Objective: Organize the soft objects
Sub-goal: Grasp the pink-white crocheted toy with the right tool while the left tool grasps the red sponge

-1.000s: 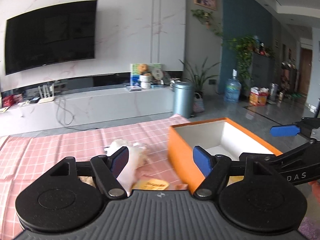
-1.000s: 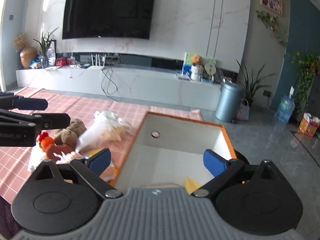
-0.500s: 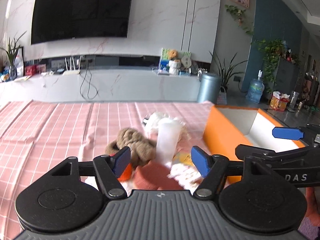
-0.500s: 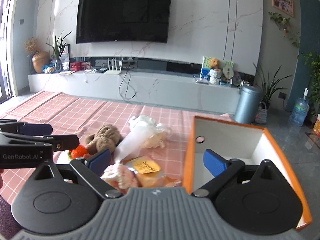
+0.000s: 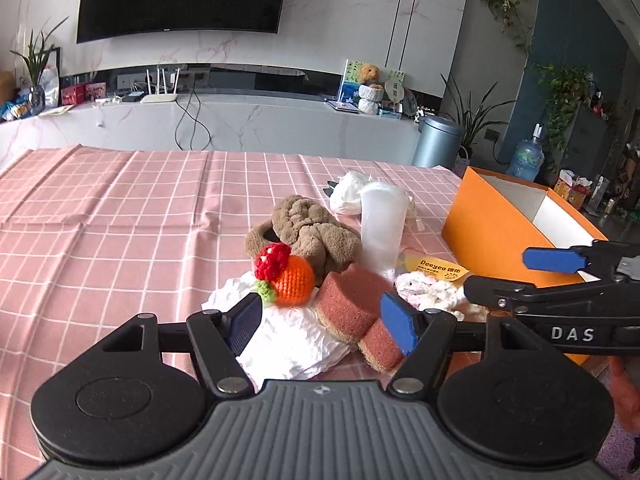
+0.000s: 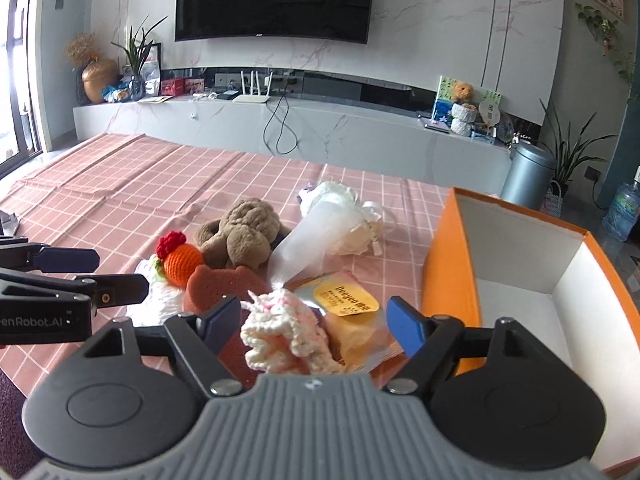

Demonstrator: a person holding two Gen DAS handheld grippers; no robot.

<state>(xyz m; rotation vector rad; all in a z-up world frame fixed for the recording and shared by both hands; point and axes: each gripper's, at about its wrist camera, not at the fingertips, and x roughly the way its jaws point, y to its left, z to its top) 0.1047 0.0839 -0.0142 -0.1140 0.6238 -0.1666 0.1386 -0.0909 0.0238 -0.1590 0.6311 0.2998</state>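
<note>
Here, I see both grippers over a table (image 5: pixel 120 208) covered with a pink checked cloth, each with its blue-padded fingers spread apart and holding nothing. My left gripper (image 5: pixel 322 320) hovers low over the near edge of a heap of soft objects, its fingers bracketing a crumpled white tissue (image 5: pixel 296 344) and a reddish-brown sponge (image 5: pixel 352 300). Just beyond these lies a crocheted orange ball (image 5: pixel 294 278) with a red tuft, resting against a brown plush toy (image 5: pixel 312 232). A translucent white plastic bag (image 5: pixel 380 220) rises behind the sponge, and a white bundle (image 5: pixel 350 196) sits at the far side of the heap. My right gripper (image 6: pixel 314 320), seen in its own view, is poised above a cream-and-pink knitted piece (image 6: pixel 284 332), which lies between its open fingers; whether either pad touches it I cannot tell. Just beside that piece is a wrapped yellow item with a yellow label (image 6: pixel 346 300), partly under the right finger. To the right of the heap, near but apart from it, stands an open orange box (image 6: pixel 452 264) with a white interior. In the left view the right gripper's arm crosses in front of the box. In the right view the left gripper enters from the left edge.
</note>
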